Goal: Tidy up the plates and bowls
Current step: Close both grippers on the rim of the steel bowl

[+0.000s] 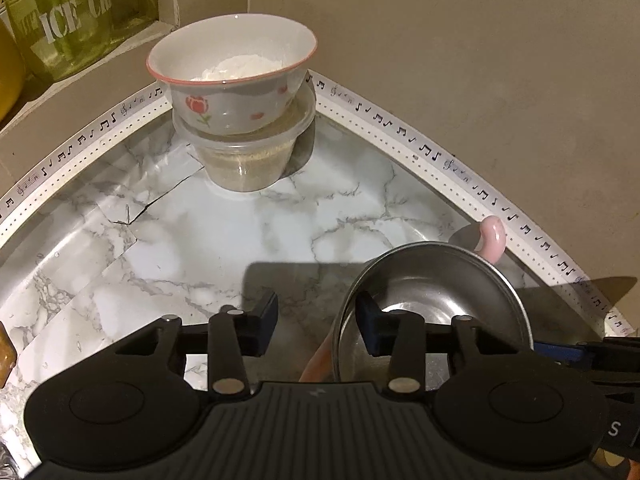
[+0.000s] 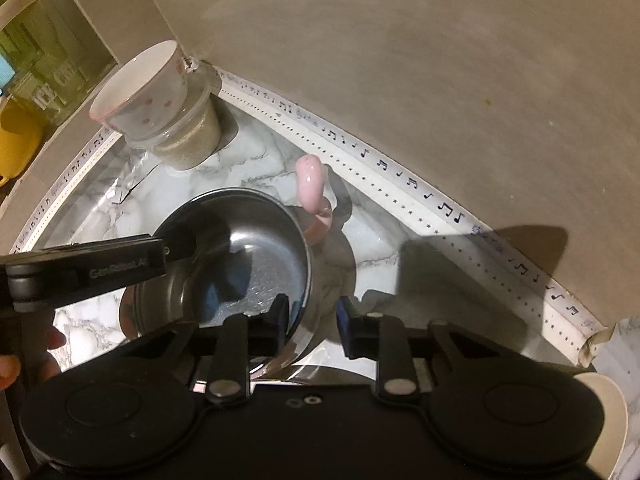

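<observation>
A steel bowl (image 1: pixel 432 288) (image 2: pixel 248 248) sits on the marble counter (image 1: pixel 240 232), seemingly nested in a pink vessel whose handle (image 1: pixel 494 236) (image 2: pixel 310 180) sticks out behind it. My left gripper (image 1: pixel 316 312) straddles the bowl's near-left rim, right finger inside and left finger well clear outside, so it is open. Across the bowl, my right gripper (image 2: pixel 312 316) straddles the opposite rim, one finger inside and one outside. A narrow gap still shows at the outer pad. In the right wrist view the left gripper's body (image 2: pixel 80 268) reaches in over the rim.
A white flowered bowl (image 1: pixel 232 68) (image 2: pixel 136 92) holding something white stands on a clear plastic tub (image 1: pixel 244 160) in the back corner. A green jar (image 1: pixel 68 20) and a yellow vessel (image 2: pixel 16 140) fill the shelf at left. A white cup (image 2: pixel 600 420) sits near right. Walls close behind.
</observation>
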A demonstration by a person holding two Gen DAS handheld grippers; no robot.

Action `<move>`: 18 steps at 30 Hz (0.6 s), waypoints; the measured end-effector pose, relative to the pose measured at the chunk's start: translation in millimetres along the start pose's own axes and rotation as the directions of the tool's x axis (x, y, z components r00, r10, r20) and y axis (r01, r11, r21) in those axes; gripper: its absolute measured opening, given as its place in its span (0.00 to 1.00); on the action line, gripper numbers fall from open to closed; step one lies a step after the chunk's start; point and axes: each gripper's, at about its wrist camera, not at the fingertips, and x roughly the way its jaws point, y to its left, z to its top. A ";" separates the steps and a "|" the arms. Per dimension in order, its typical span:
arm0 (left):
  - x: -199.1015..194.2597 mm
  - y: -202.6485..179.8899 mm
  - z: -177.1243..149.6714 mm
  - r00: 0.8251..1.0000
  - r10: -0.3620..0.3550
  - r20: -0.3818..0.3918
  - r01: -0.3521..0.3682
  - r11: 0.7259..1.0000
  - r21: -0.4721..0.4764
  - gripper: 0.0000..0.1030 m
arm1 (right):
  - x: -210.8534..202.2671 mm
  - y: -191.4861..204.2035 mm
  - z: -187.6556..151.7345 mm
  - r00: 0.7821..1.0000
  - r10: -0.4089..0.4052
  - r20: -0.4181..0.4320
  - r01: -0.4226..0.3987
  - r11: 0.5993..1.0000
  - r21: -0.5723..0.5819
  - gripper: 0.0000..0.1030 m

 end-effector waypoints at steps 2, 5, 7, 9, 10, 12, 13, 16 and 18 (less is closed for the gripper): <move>1.5 0.9 0.2 1.000 -0.003 -0.008 0.002 1.000 -0.005 0.35 | 0.2 3.3 0.3 1.000 -0.012 -0.001 0.012 1.000 -0.012 0.22; 1.8 -0.8 0.7 1.000 -0.009 -0.013 0.009 1.000 0.003 0.30 | 0.4 6.1 1.6 1.000 -0.016 -0.006 0.016 1.000 -0.014 0.16; 1.5 -3.7 0.8 1.000 -0.009 -0.016 0.009 1.000 0.022 0.23 | 0.9 9.5 2.4 1.000 -0.019 -0.009 0.019 1.000 -0.021 0.13; 0.8 -4.8 1.0 1.000 -0.020 -0.022 0.021 1.000 0.024 0.15 | 1.3 12.8 2.4 0.999 -0.036 -0.006 0.035 0.999 -0.028 0.12; 0.1 -5.6 0.8 1.000 -0.018 -0.022 0.018 0.999 0.027 0.14 | 1.4 13.5 2.3 0.999 -0.040 -0.004 0.040 0.999 -0.028 0.12; -0.9 -7.4 -0.2 1.000 -0.010 -0.020 0.010 0.999 0.039 0.12 | 1.3 13.5 2.1 0.999 -0.043 0.000 0.043 0.999 -0.024 0.12; -1.3 -8.2 -0.9 1.000 -0.004 -0.019 0.005 0.999 0.043 0.12 | 0.9 13.4 1.7 0.999 -0.043 0.002 0.043 0.999 -0.023 0.11; -3.3 -8.8 -2.0 1.000 0.002 -0.014 -0.002 0.999 0.045 0.11 | -0.2 14.2 1.6 0.999 -0.048 0.006 0.048 0.999 -0.024 0.11; -5.8 -8.2 -2.1 1.000 0.002 -0.011 -0.002 0.999 0.041 0.10 | -1.6 14.9 1.5 0.999 -0.050 0.009 0.050 0.998 -0.027 0.11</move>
